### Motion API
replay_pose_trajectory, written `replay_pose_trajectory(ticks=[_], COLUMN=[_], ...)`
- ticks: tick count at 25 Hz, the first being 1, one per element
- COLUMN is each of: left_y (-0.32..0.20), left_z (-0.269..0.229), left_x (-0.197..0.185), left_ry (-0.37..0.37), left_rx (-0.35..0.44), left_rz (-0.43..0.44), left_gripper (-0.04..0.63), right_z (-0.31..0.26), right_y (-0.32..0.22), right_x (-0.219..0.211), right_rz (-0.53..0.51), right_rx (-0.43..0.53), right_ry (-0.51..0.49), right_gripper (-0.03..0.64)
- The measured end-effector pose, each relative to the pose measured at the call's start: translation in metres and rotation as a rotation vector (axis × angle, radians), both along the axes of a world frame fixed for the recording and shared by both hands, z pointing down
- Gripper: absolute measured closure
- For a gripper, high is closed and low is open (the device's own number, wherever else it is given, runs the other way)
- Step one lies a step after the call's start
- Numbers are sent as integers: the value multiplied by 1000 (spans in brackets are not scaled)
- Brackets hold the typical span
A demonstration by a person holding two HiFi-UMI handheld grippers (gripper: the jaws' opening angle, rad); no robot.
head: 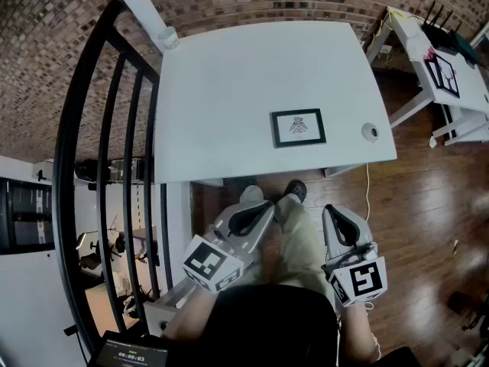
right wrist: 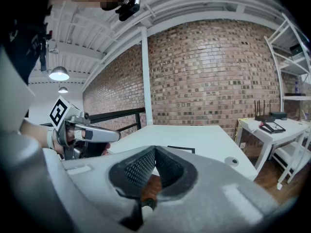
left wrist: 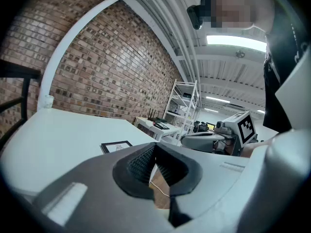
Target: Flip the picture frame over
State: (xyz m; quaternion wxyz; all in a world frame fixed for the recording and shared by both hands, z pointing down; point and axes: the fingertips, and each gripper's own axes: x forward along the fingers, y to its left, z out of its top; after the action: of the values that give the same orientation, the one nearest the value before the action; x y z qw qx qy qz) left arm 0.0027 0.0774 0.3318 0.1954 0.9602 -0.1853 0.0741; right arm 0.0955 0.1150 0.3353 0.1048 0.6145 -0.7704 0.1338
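So nothing is touched yet. Both grippers hang back over the person's lap, short of the table [head: 229, 90], which reads as a rest pose before the reach. The left gripper [head: 256, 199] has its jaws closed with nothing between them, and the right gripper [head: 333, 209] is the same, closed and empty (each gripper's own view shows only floor past the pads). The picture frame [head: 298, 128] lies flat on the table, picture side up, near the front edge and toward the right, just beside a round cable hole [head: 370, 131]. Its long axis runs left to right, roughly along that front edge, and the print's bottom faces the person. Lying flat near the edge probably leaves the near long side easiest to pinch.
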Motion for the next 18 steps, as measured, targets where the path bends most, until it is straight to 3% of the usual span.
replay_pose_trajectory(ticks=[7, 18], left_y=[-56, -118], left_z=[33, 89], left_x=[31, 52], left_ry=[-38, -153], left_rx=[2, -40], left_rz=[-22, -55], left_gripper=[580, 546], right_z=[28, 75], right_y=[-53, -112], right_x=[50, 84], right_rz=[85, 130], right_rx=[-2, -55], right_ry=[-42, -99], right_gripper=[624, 599])
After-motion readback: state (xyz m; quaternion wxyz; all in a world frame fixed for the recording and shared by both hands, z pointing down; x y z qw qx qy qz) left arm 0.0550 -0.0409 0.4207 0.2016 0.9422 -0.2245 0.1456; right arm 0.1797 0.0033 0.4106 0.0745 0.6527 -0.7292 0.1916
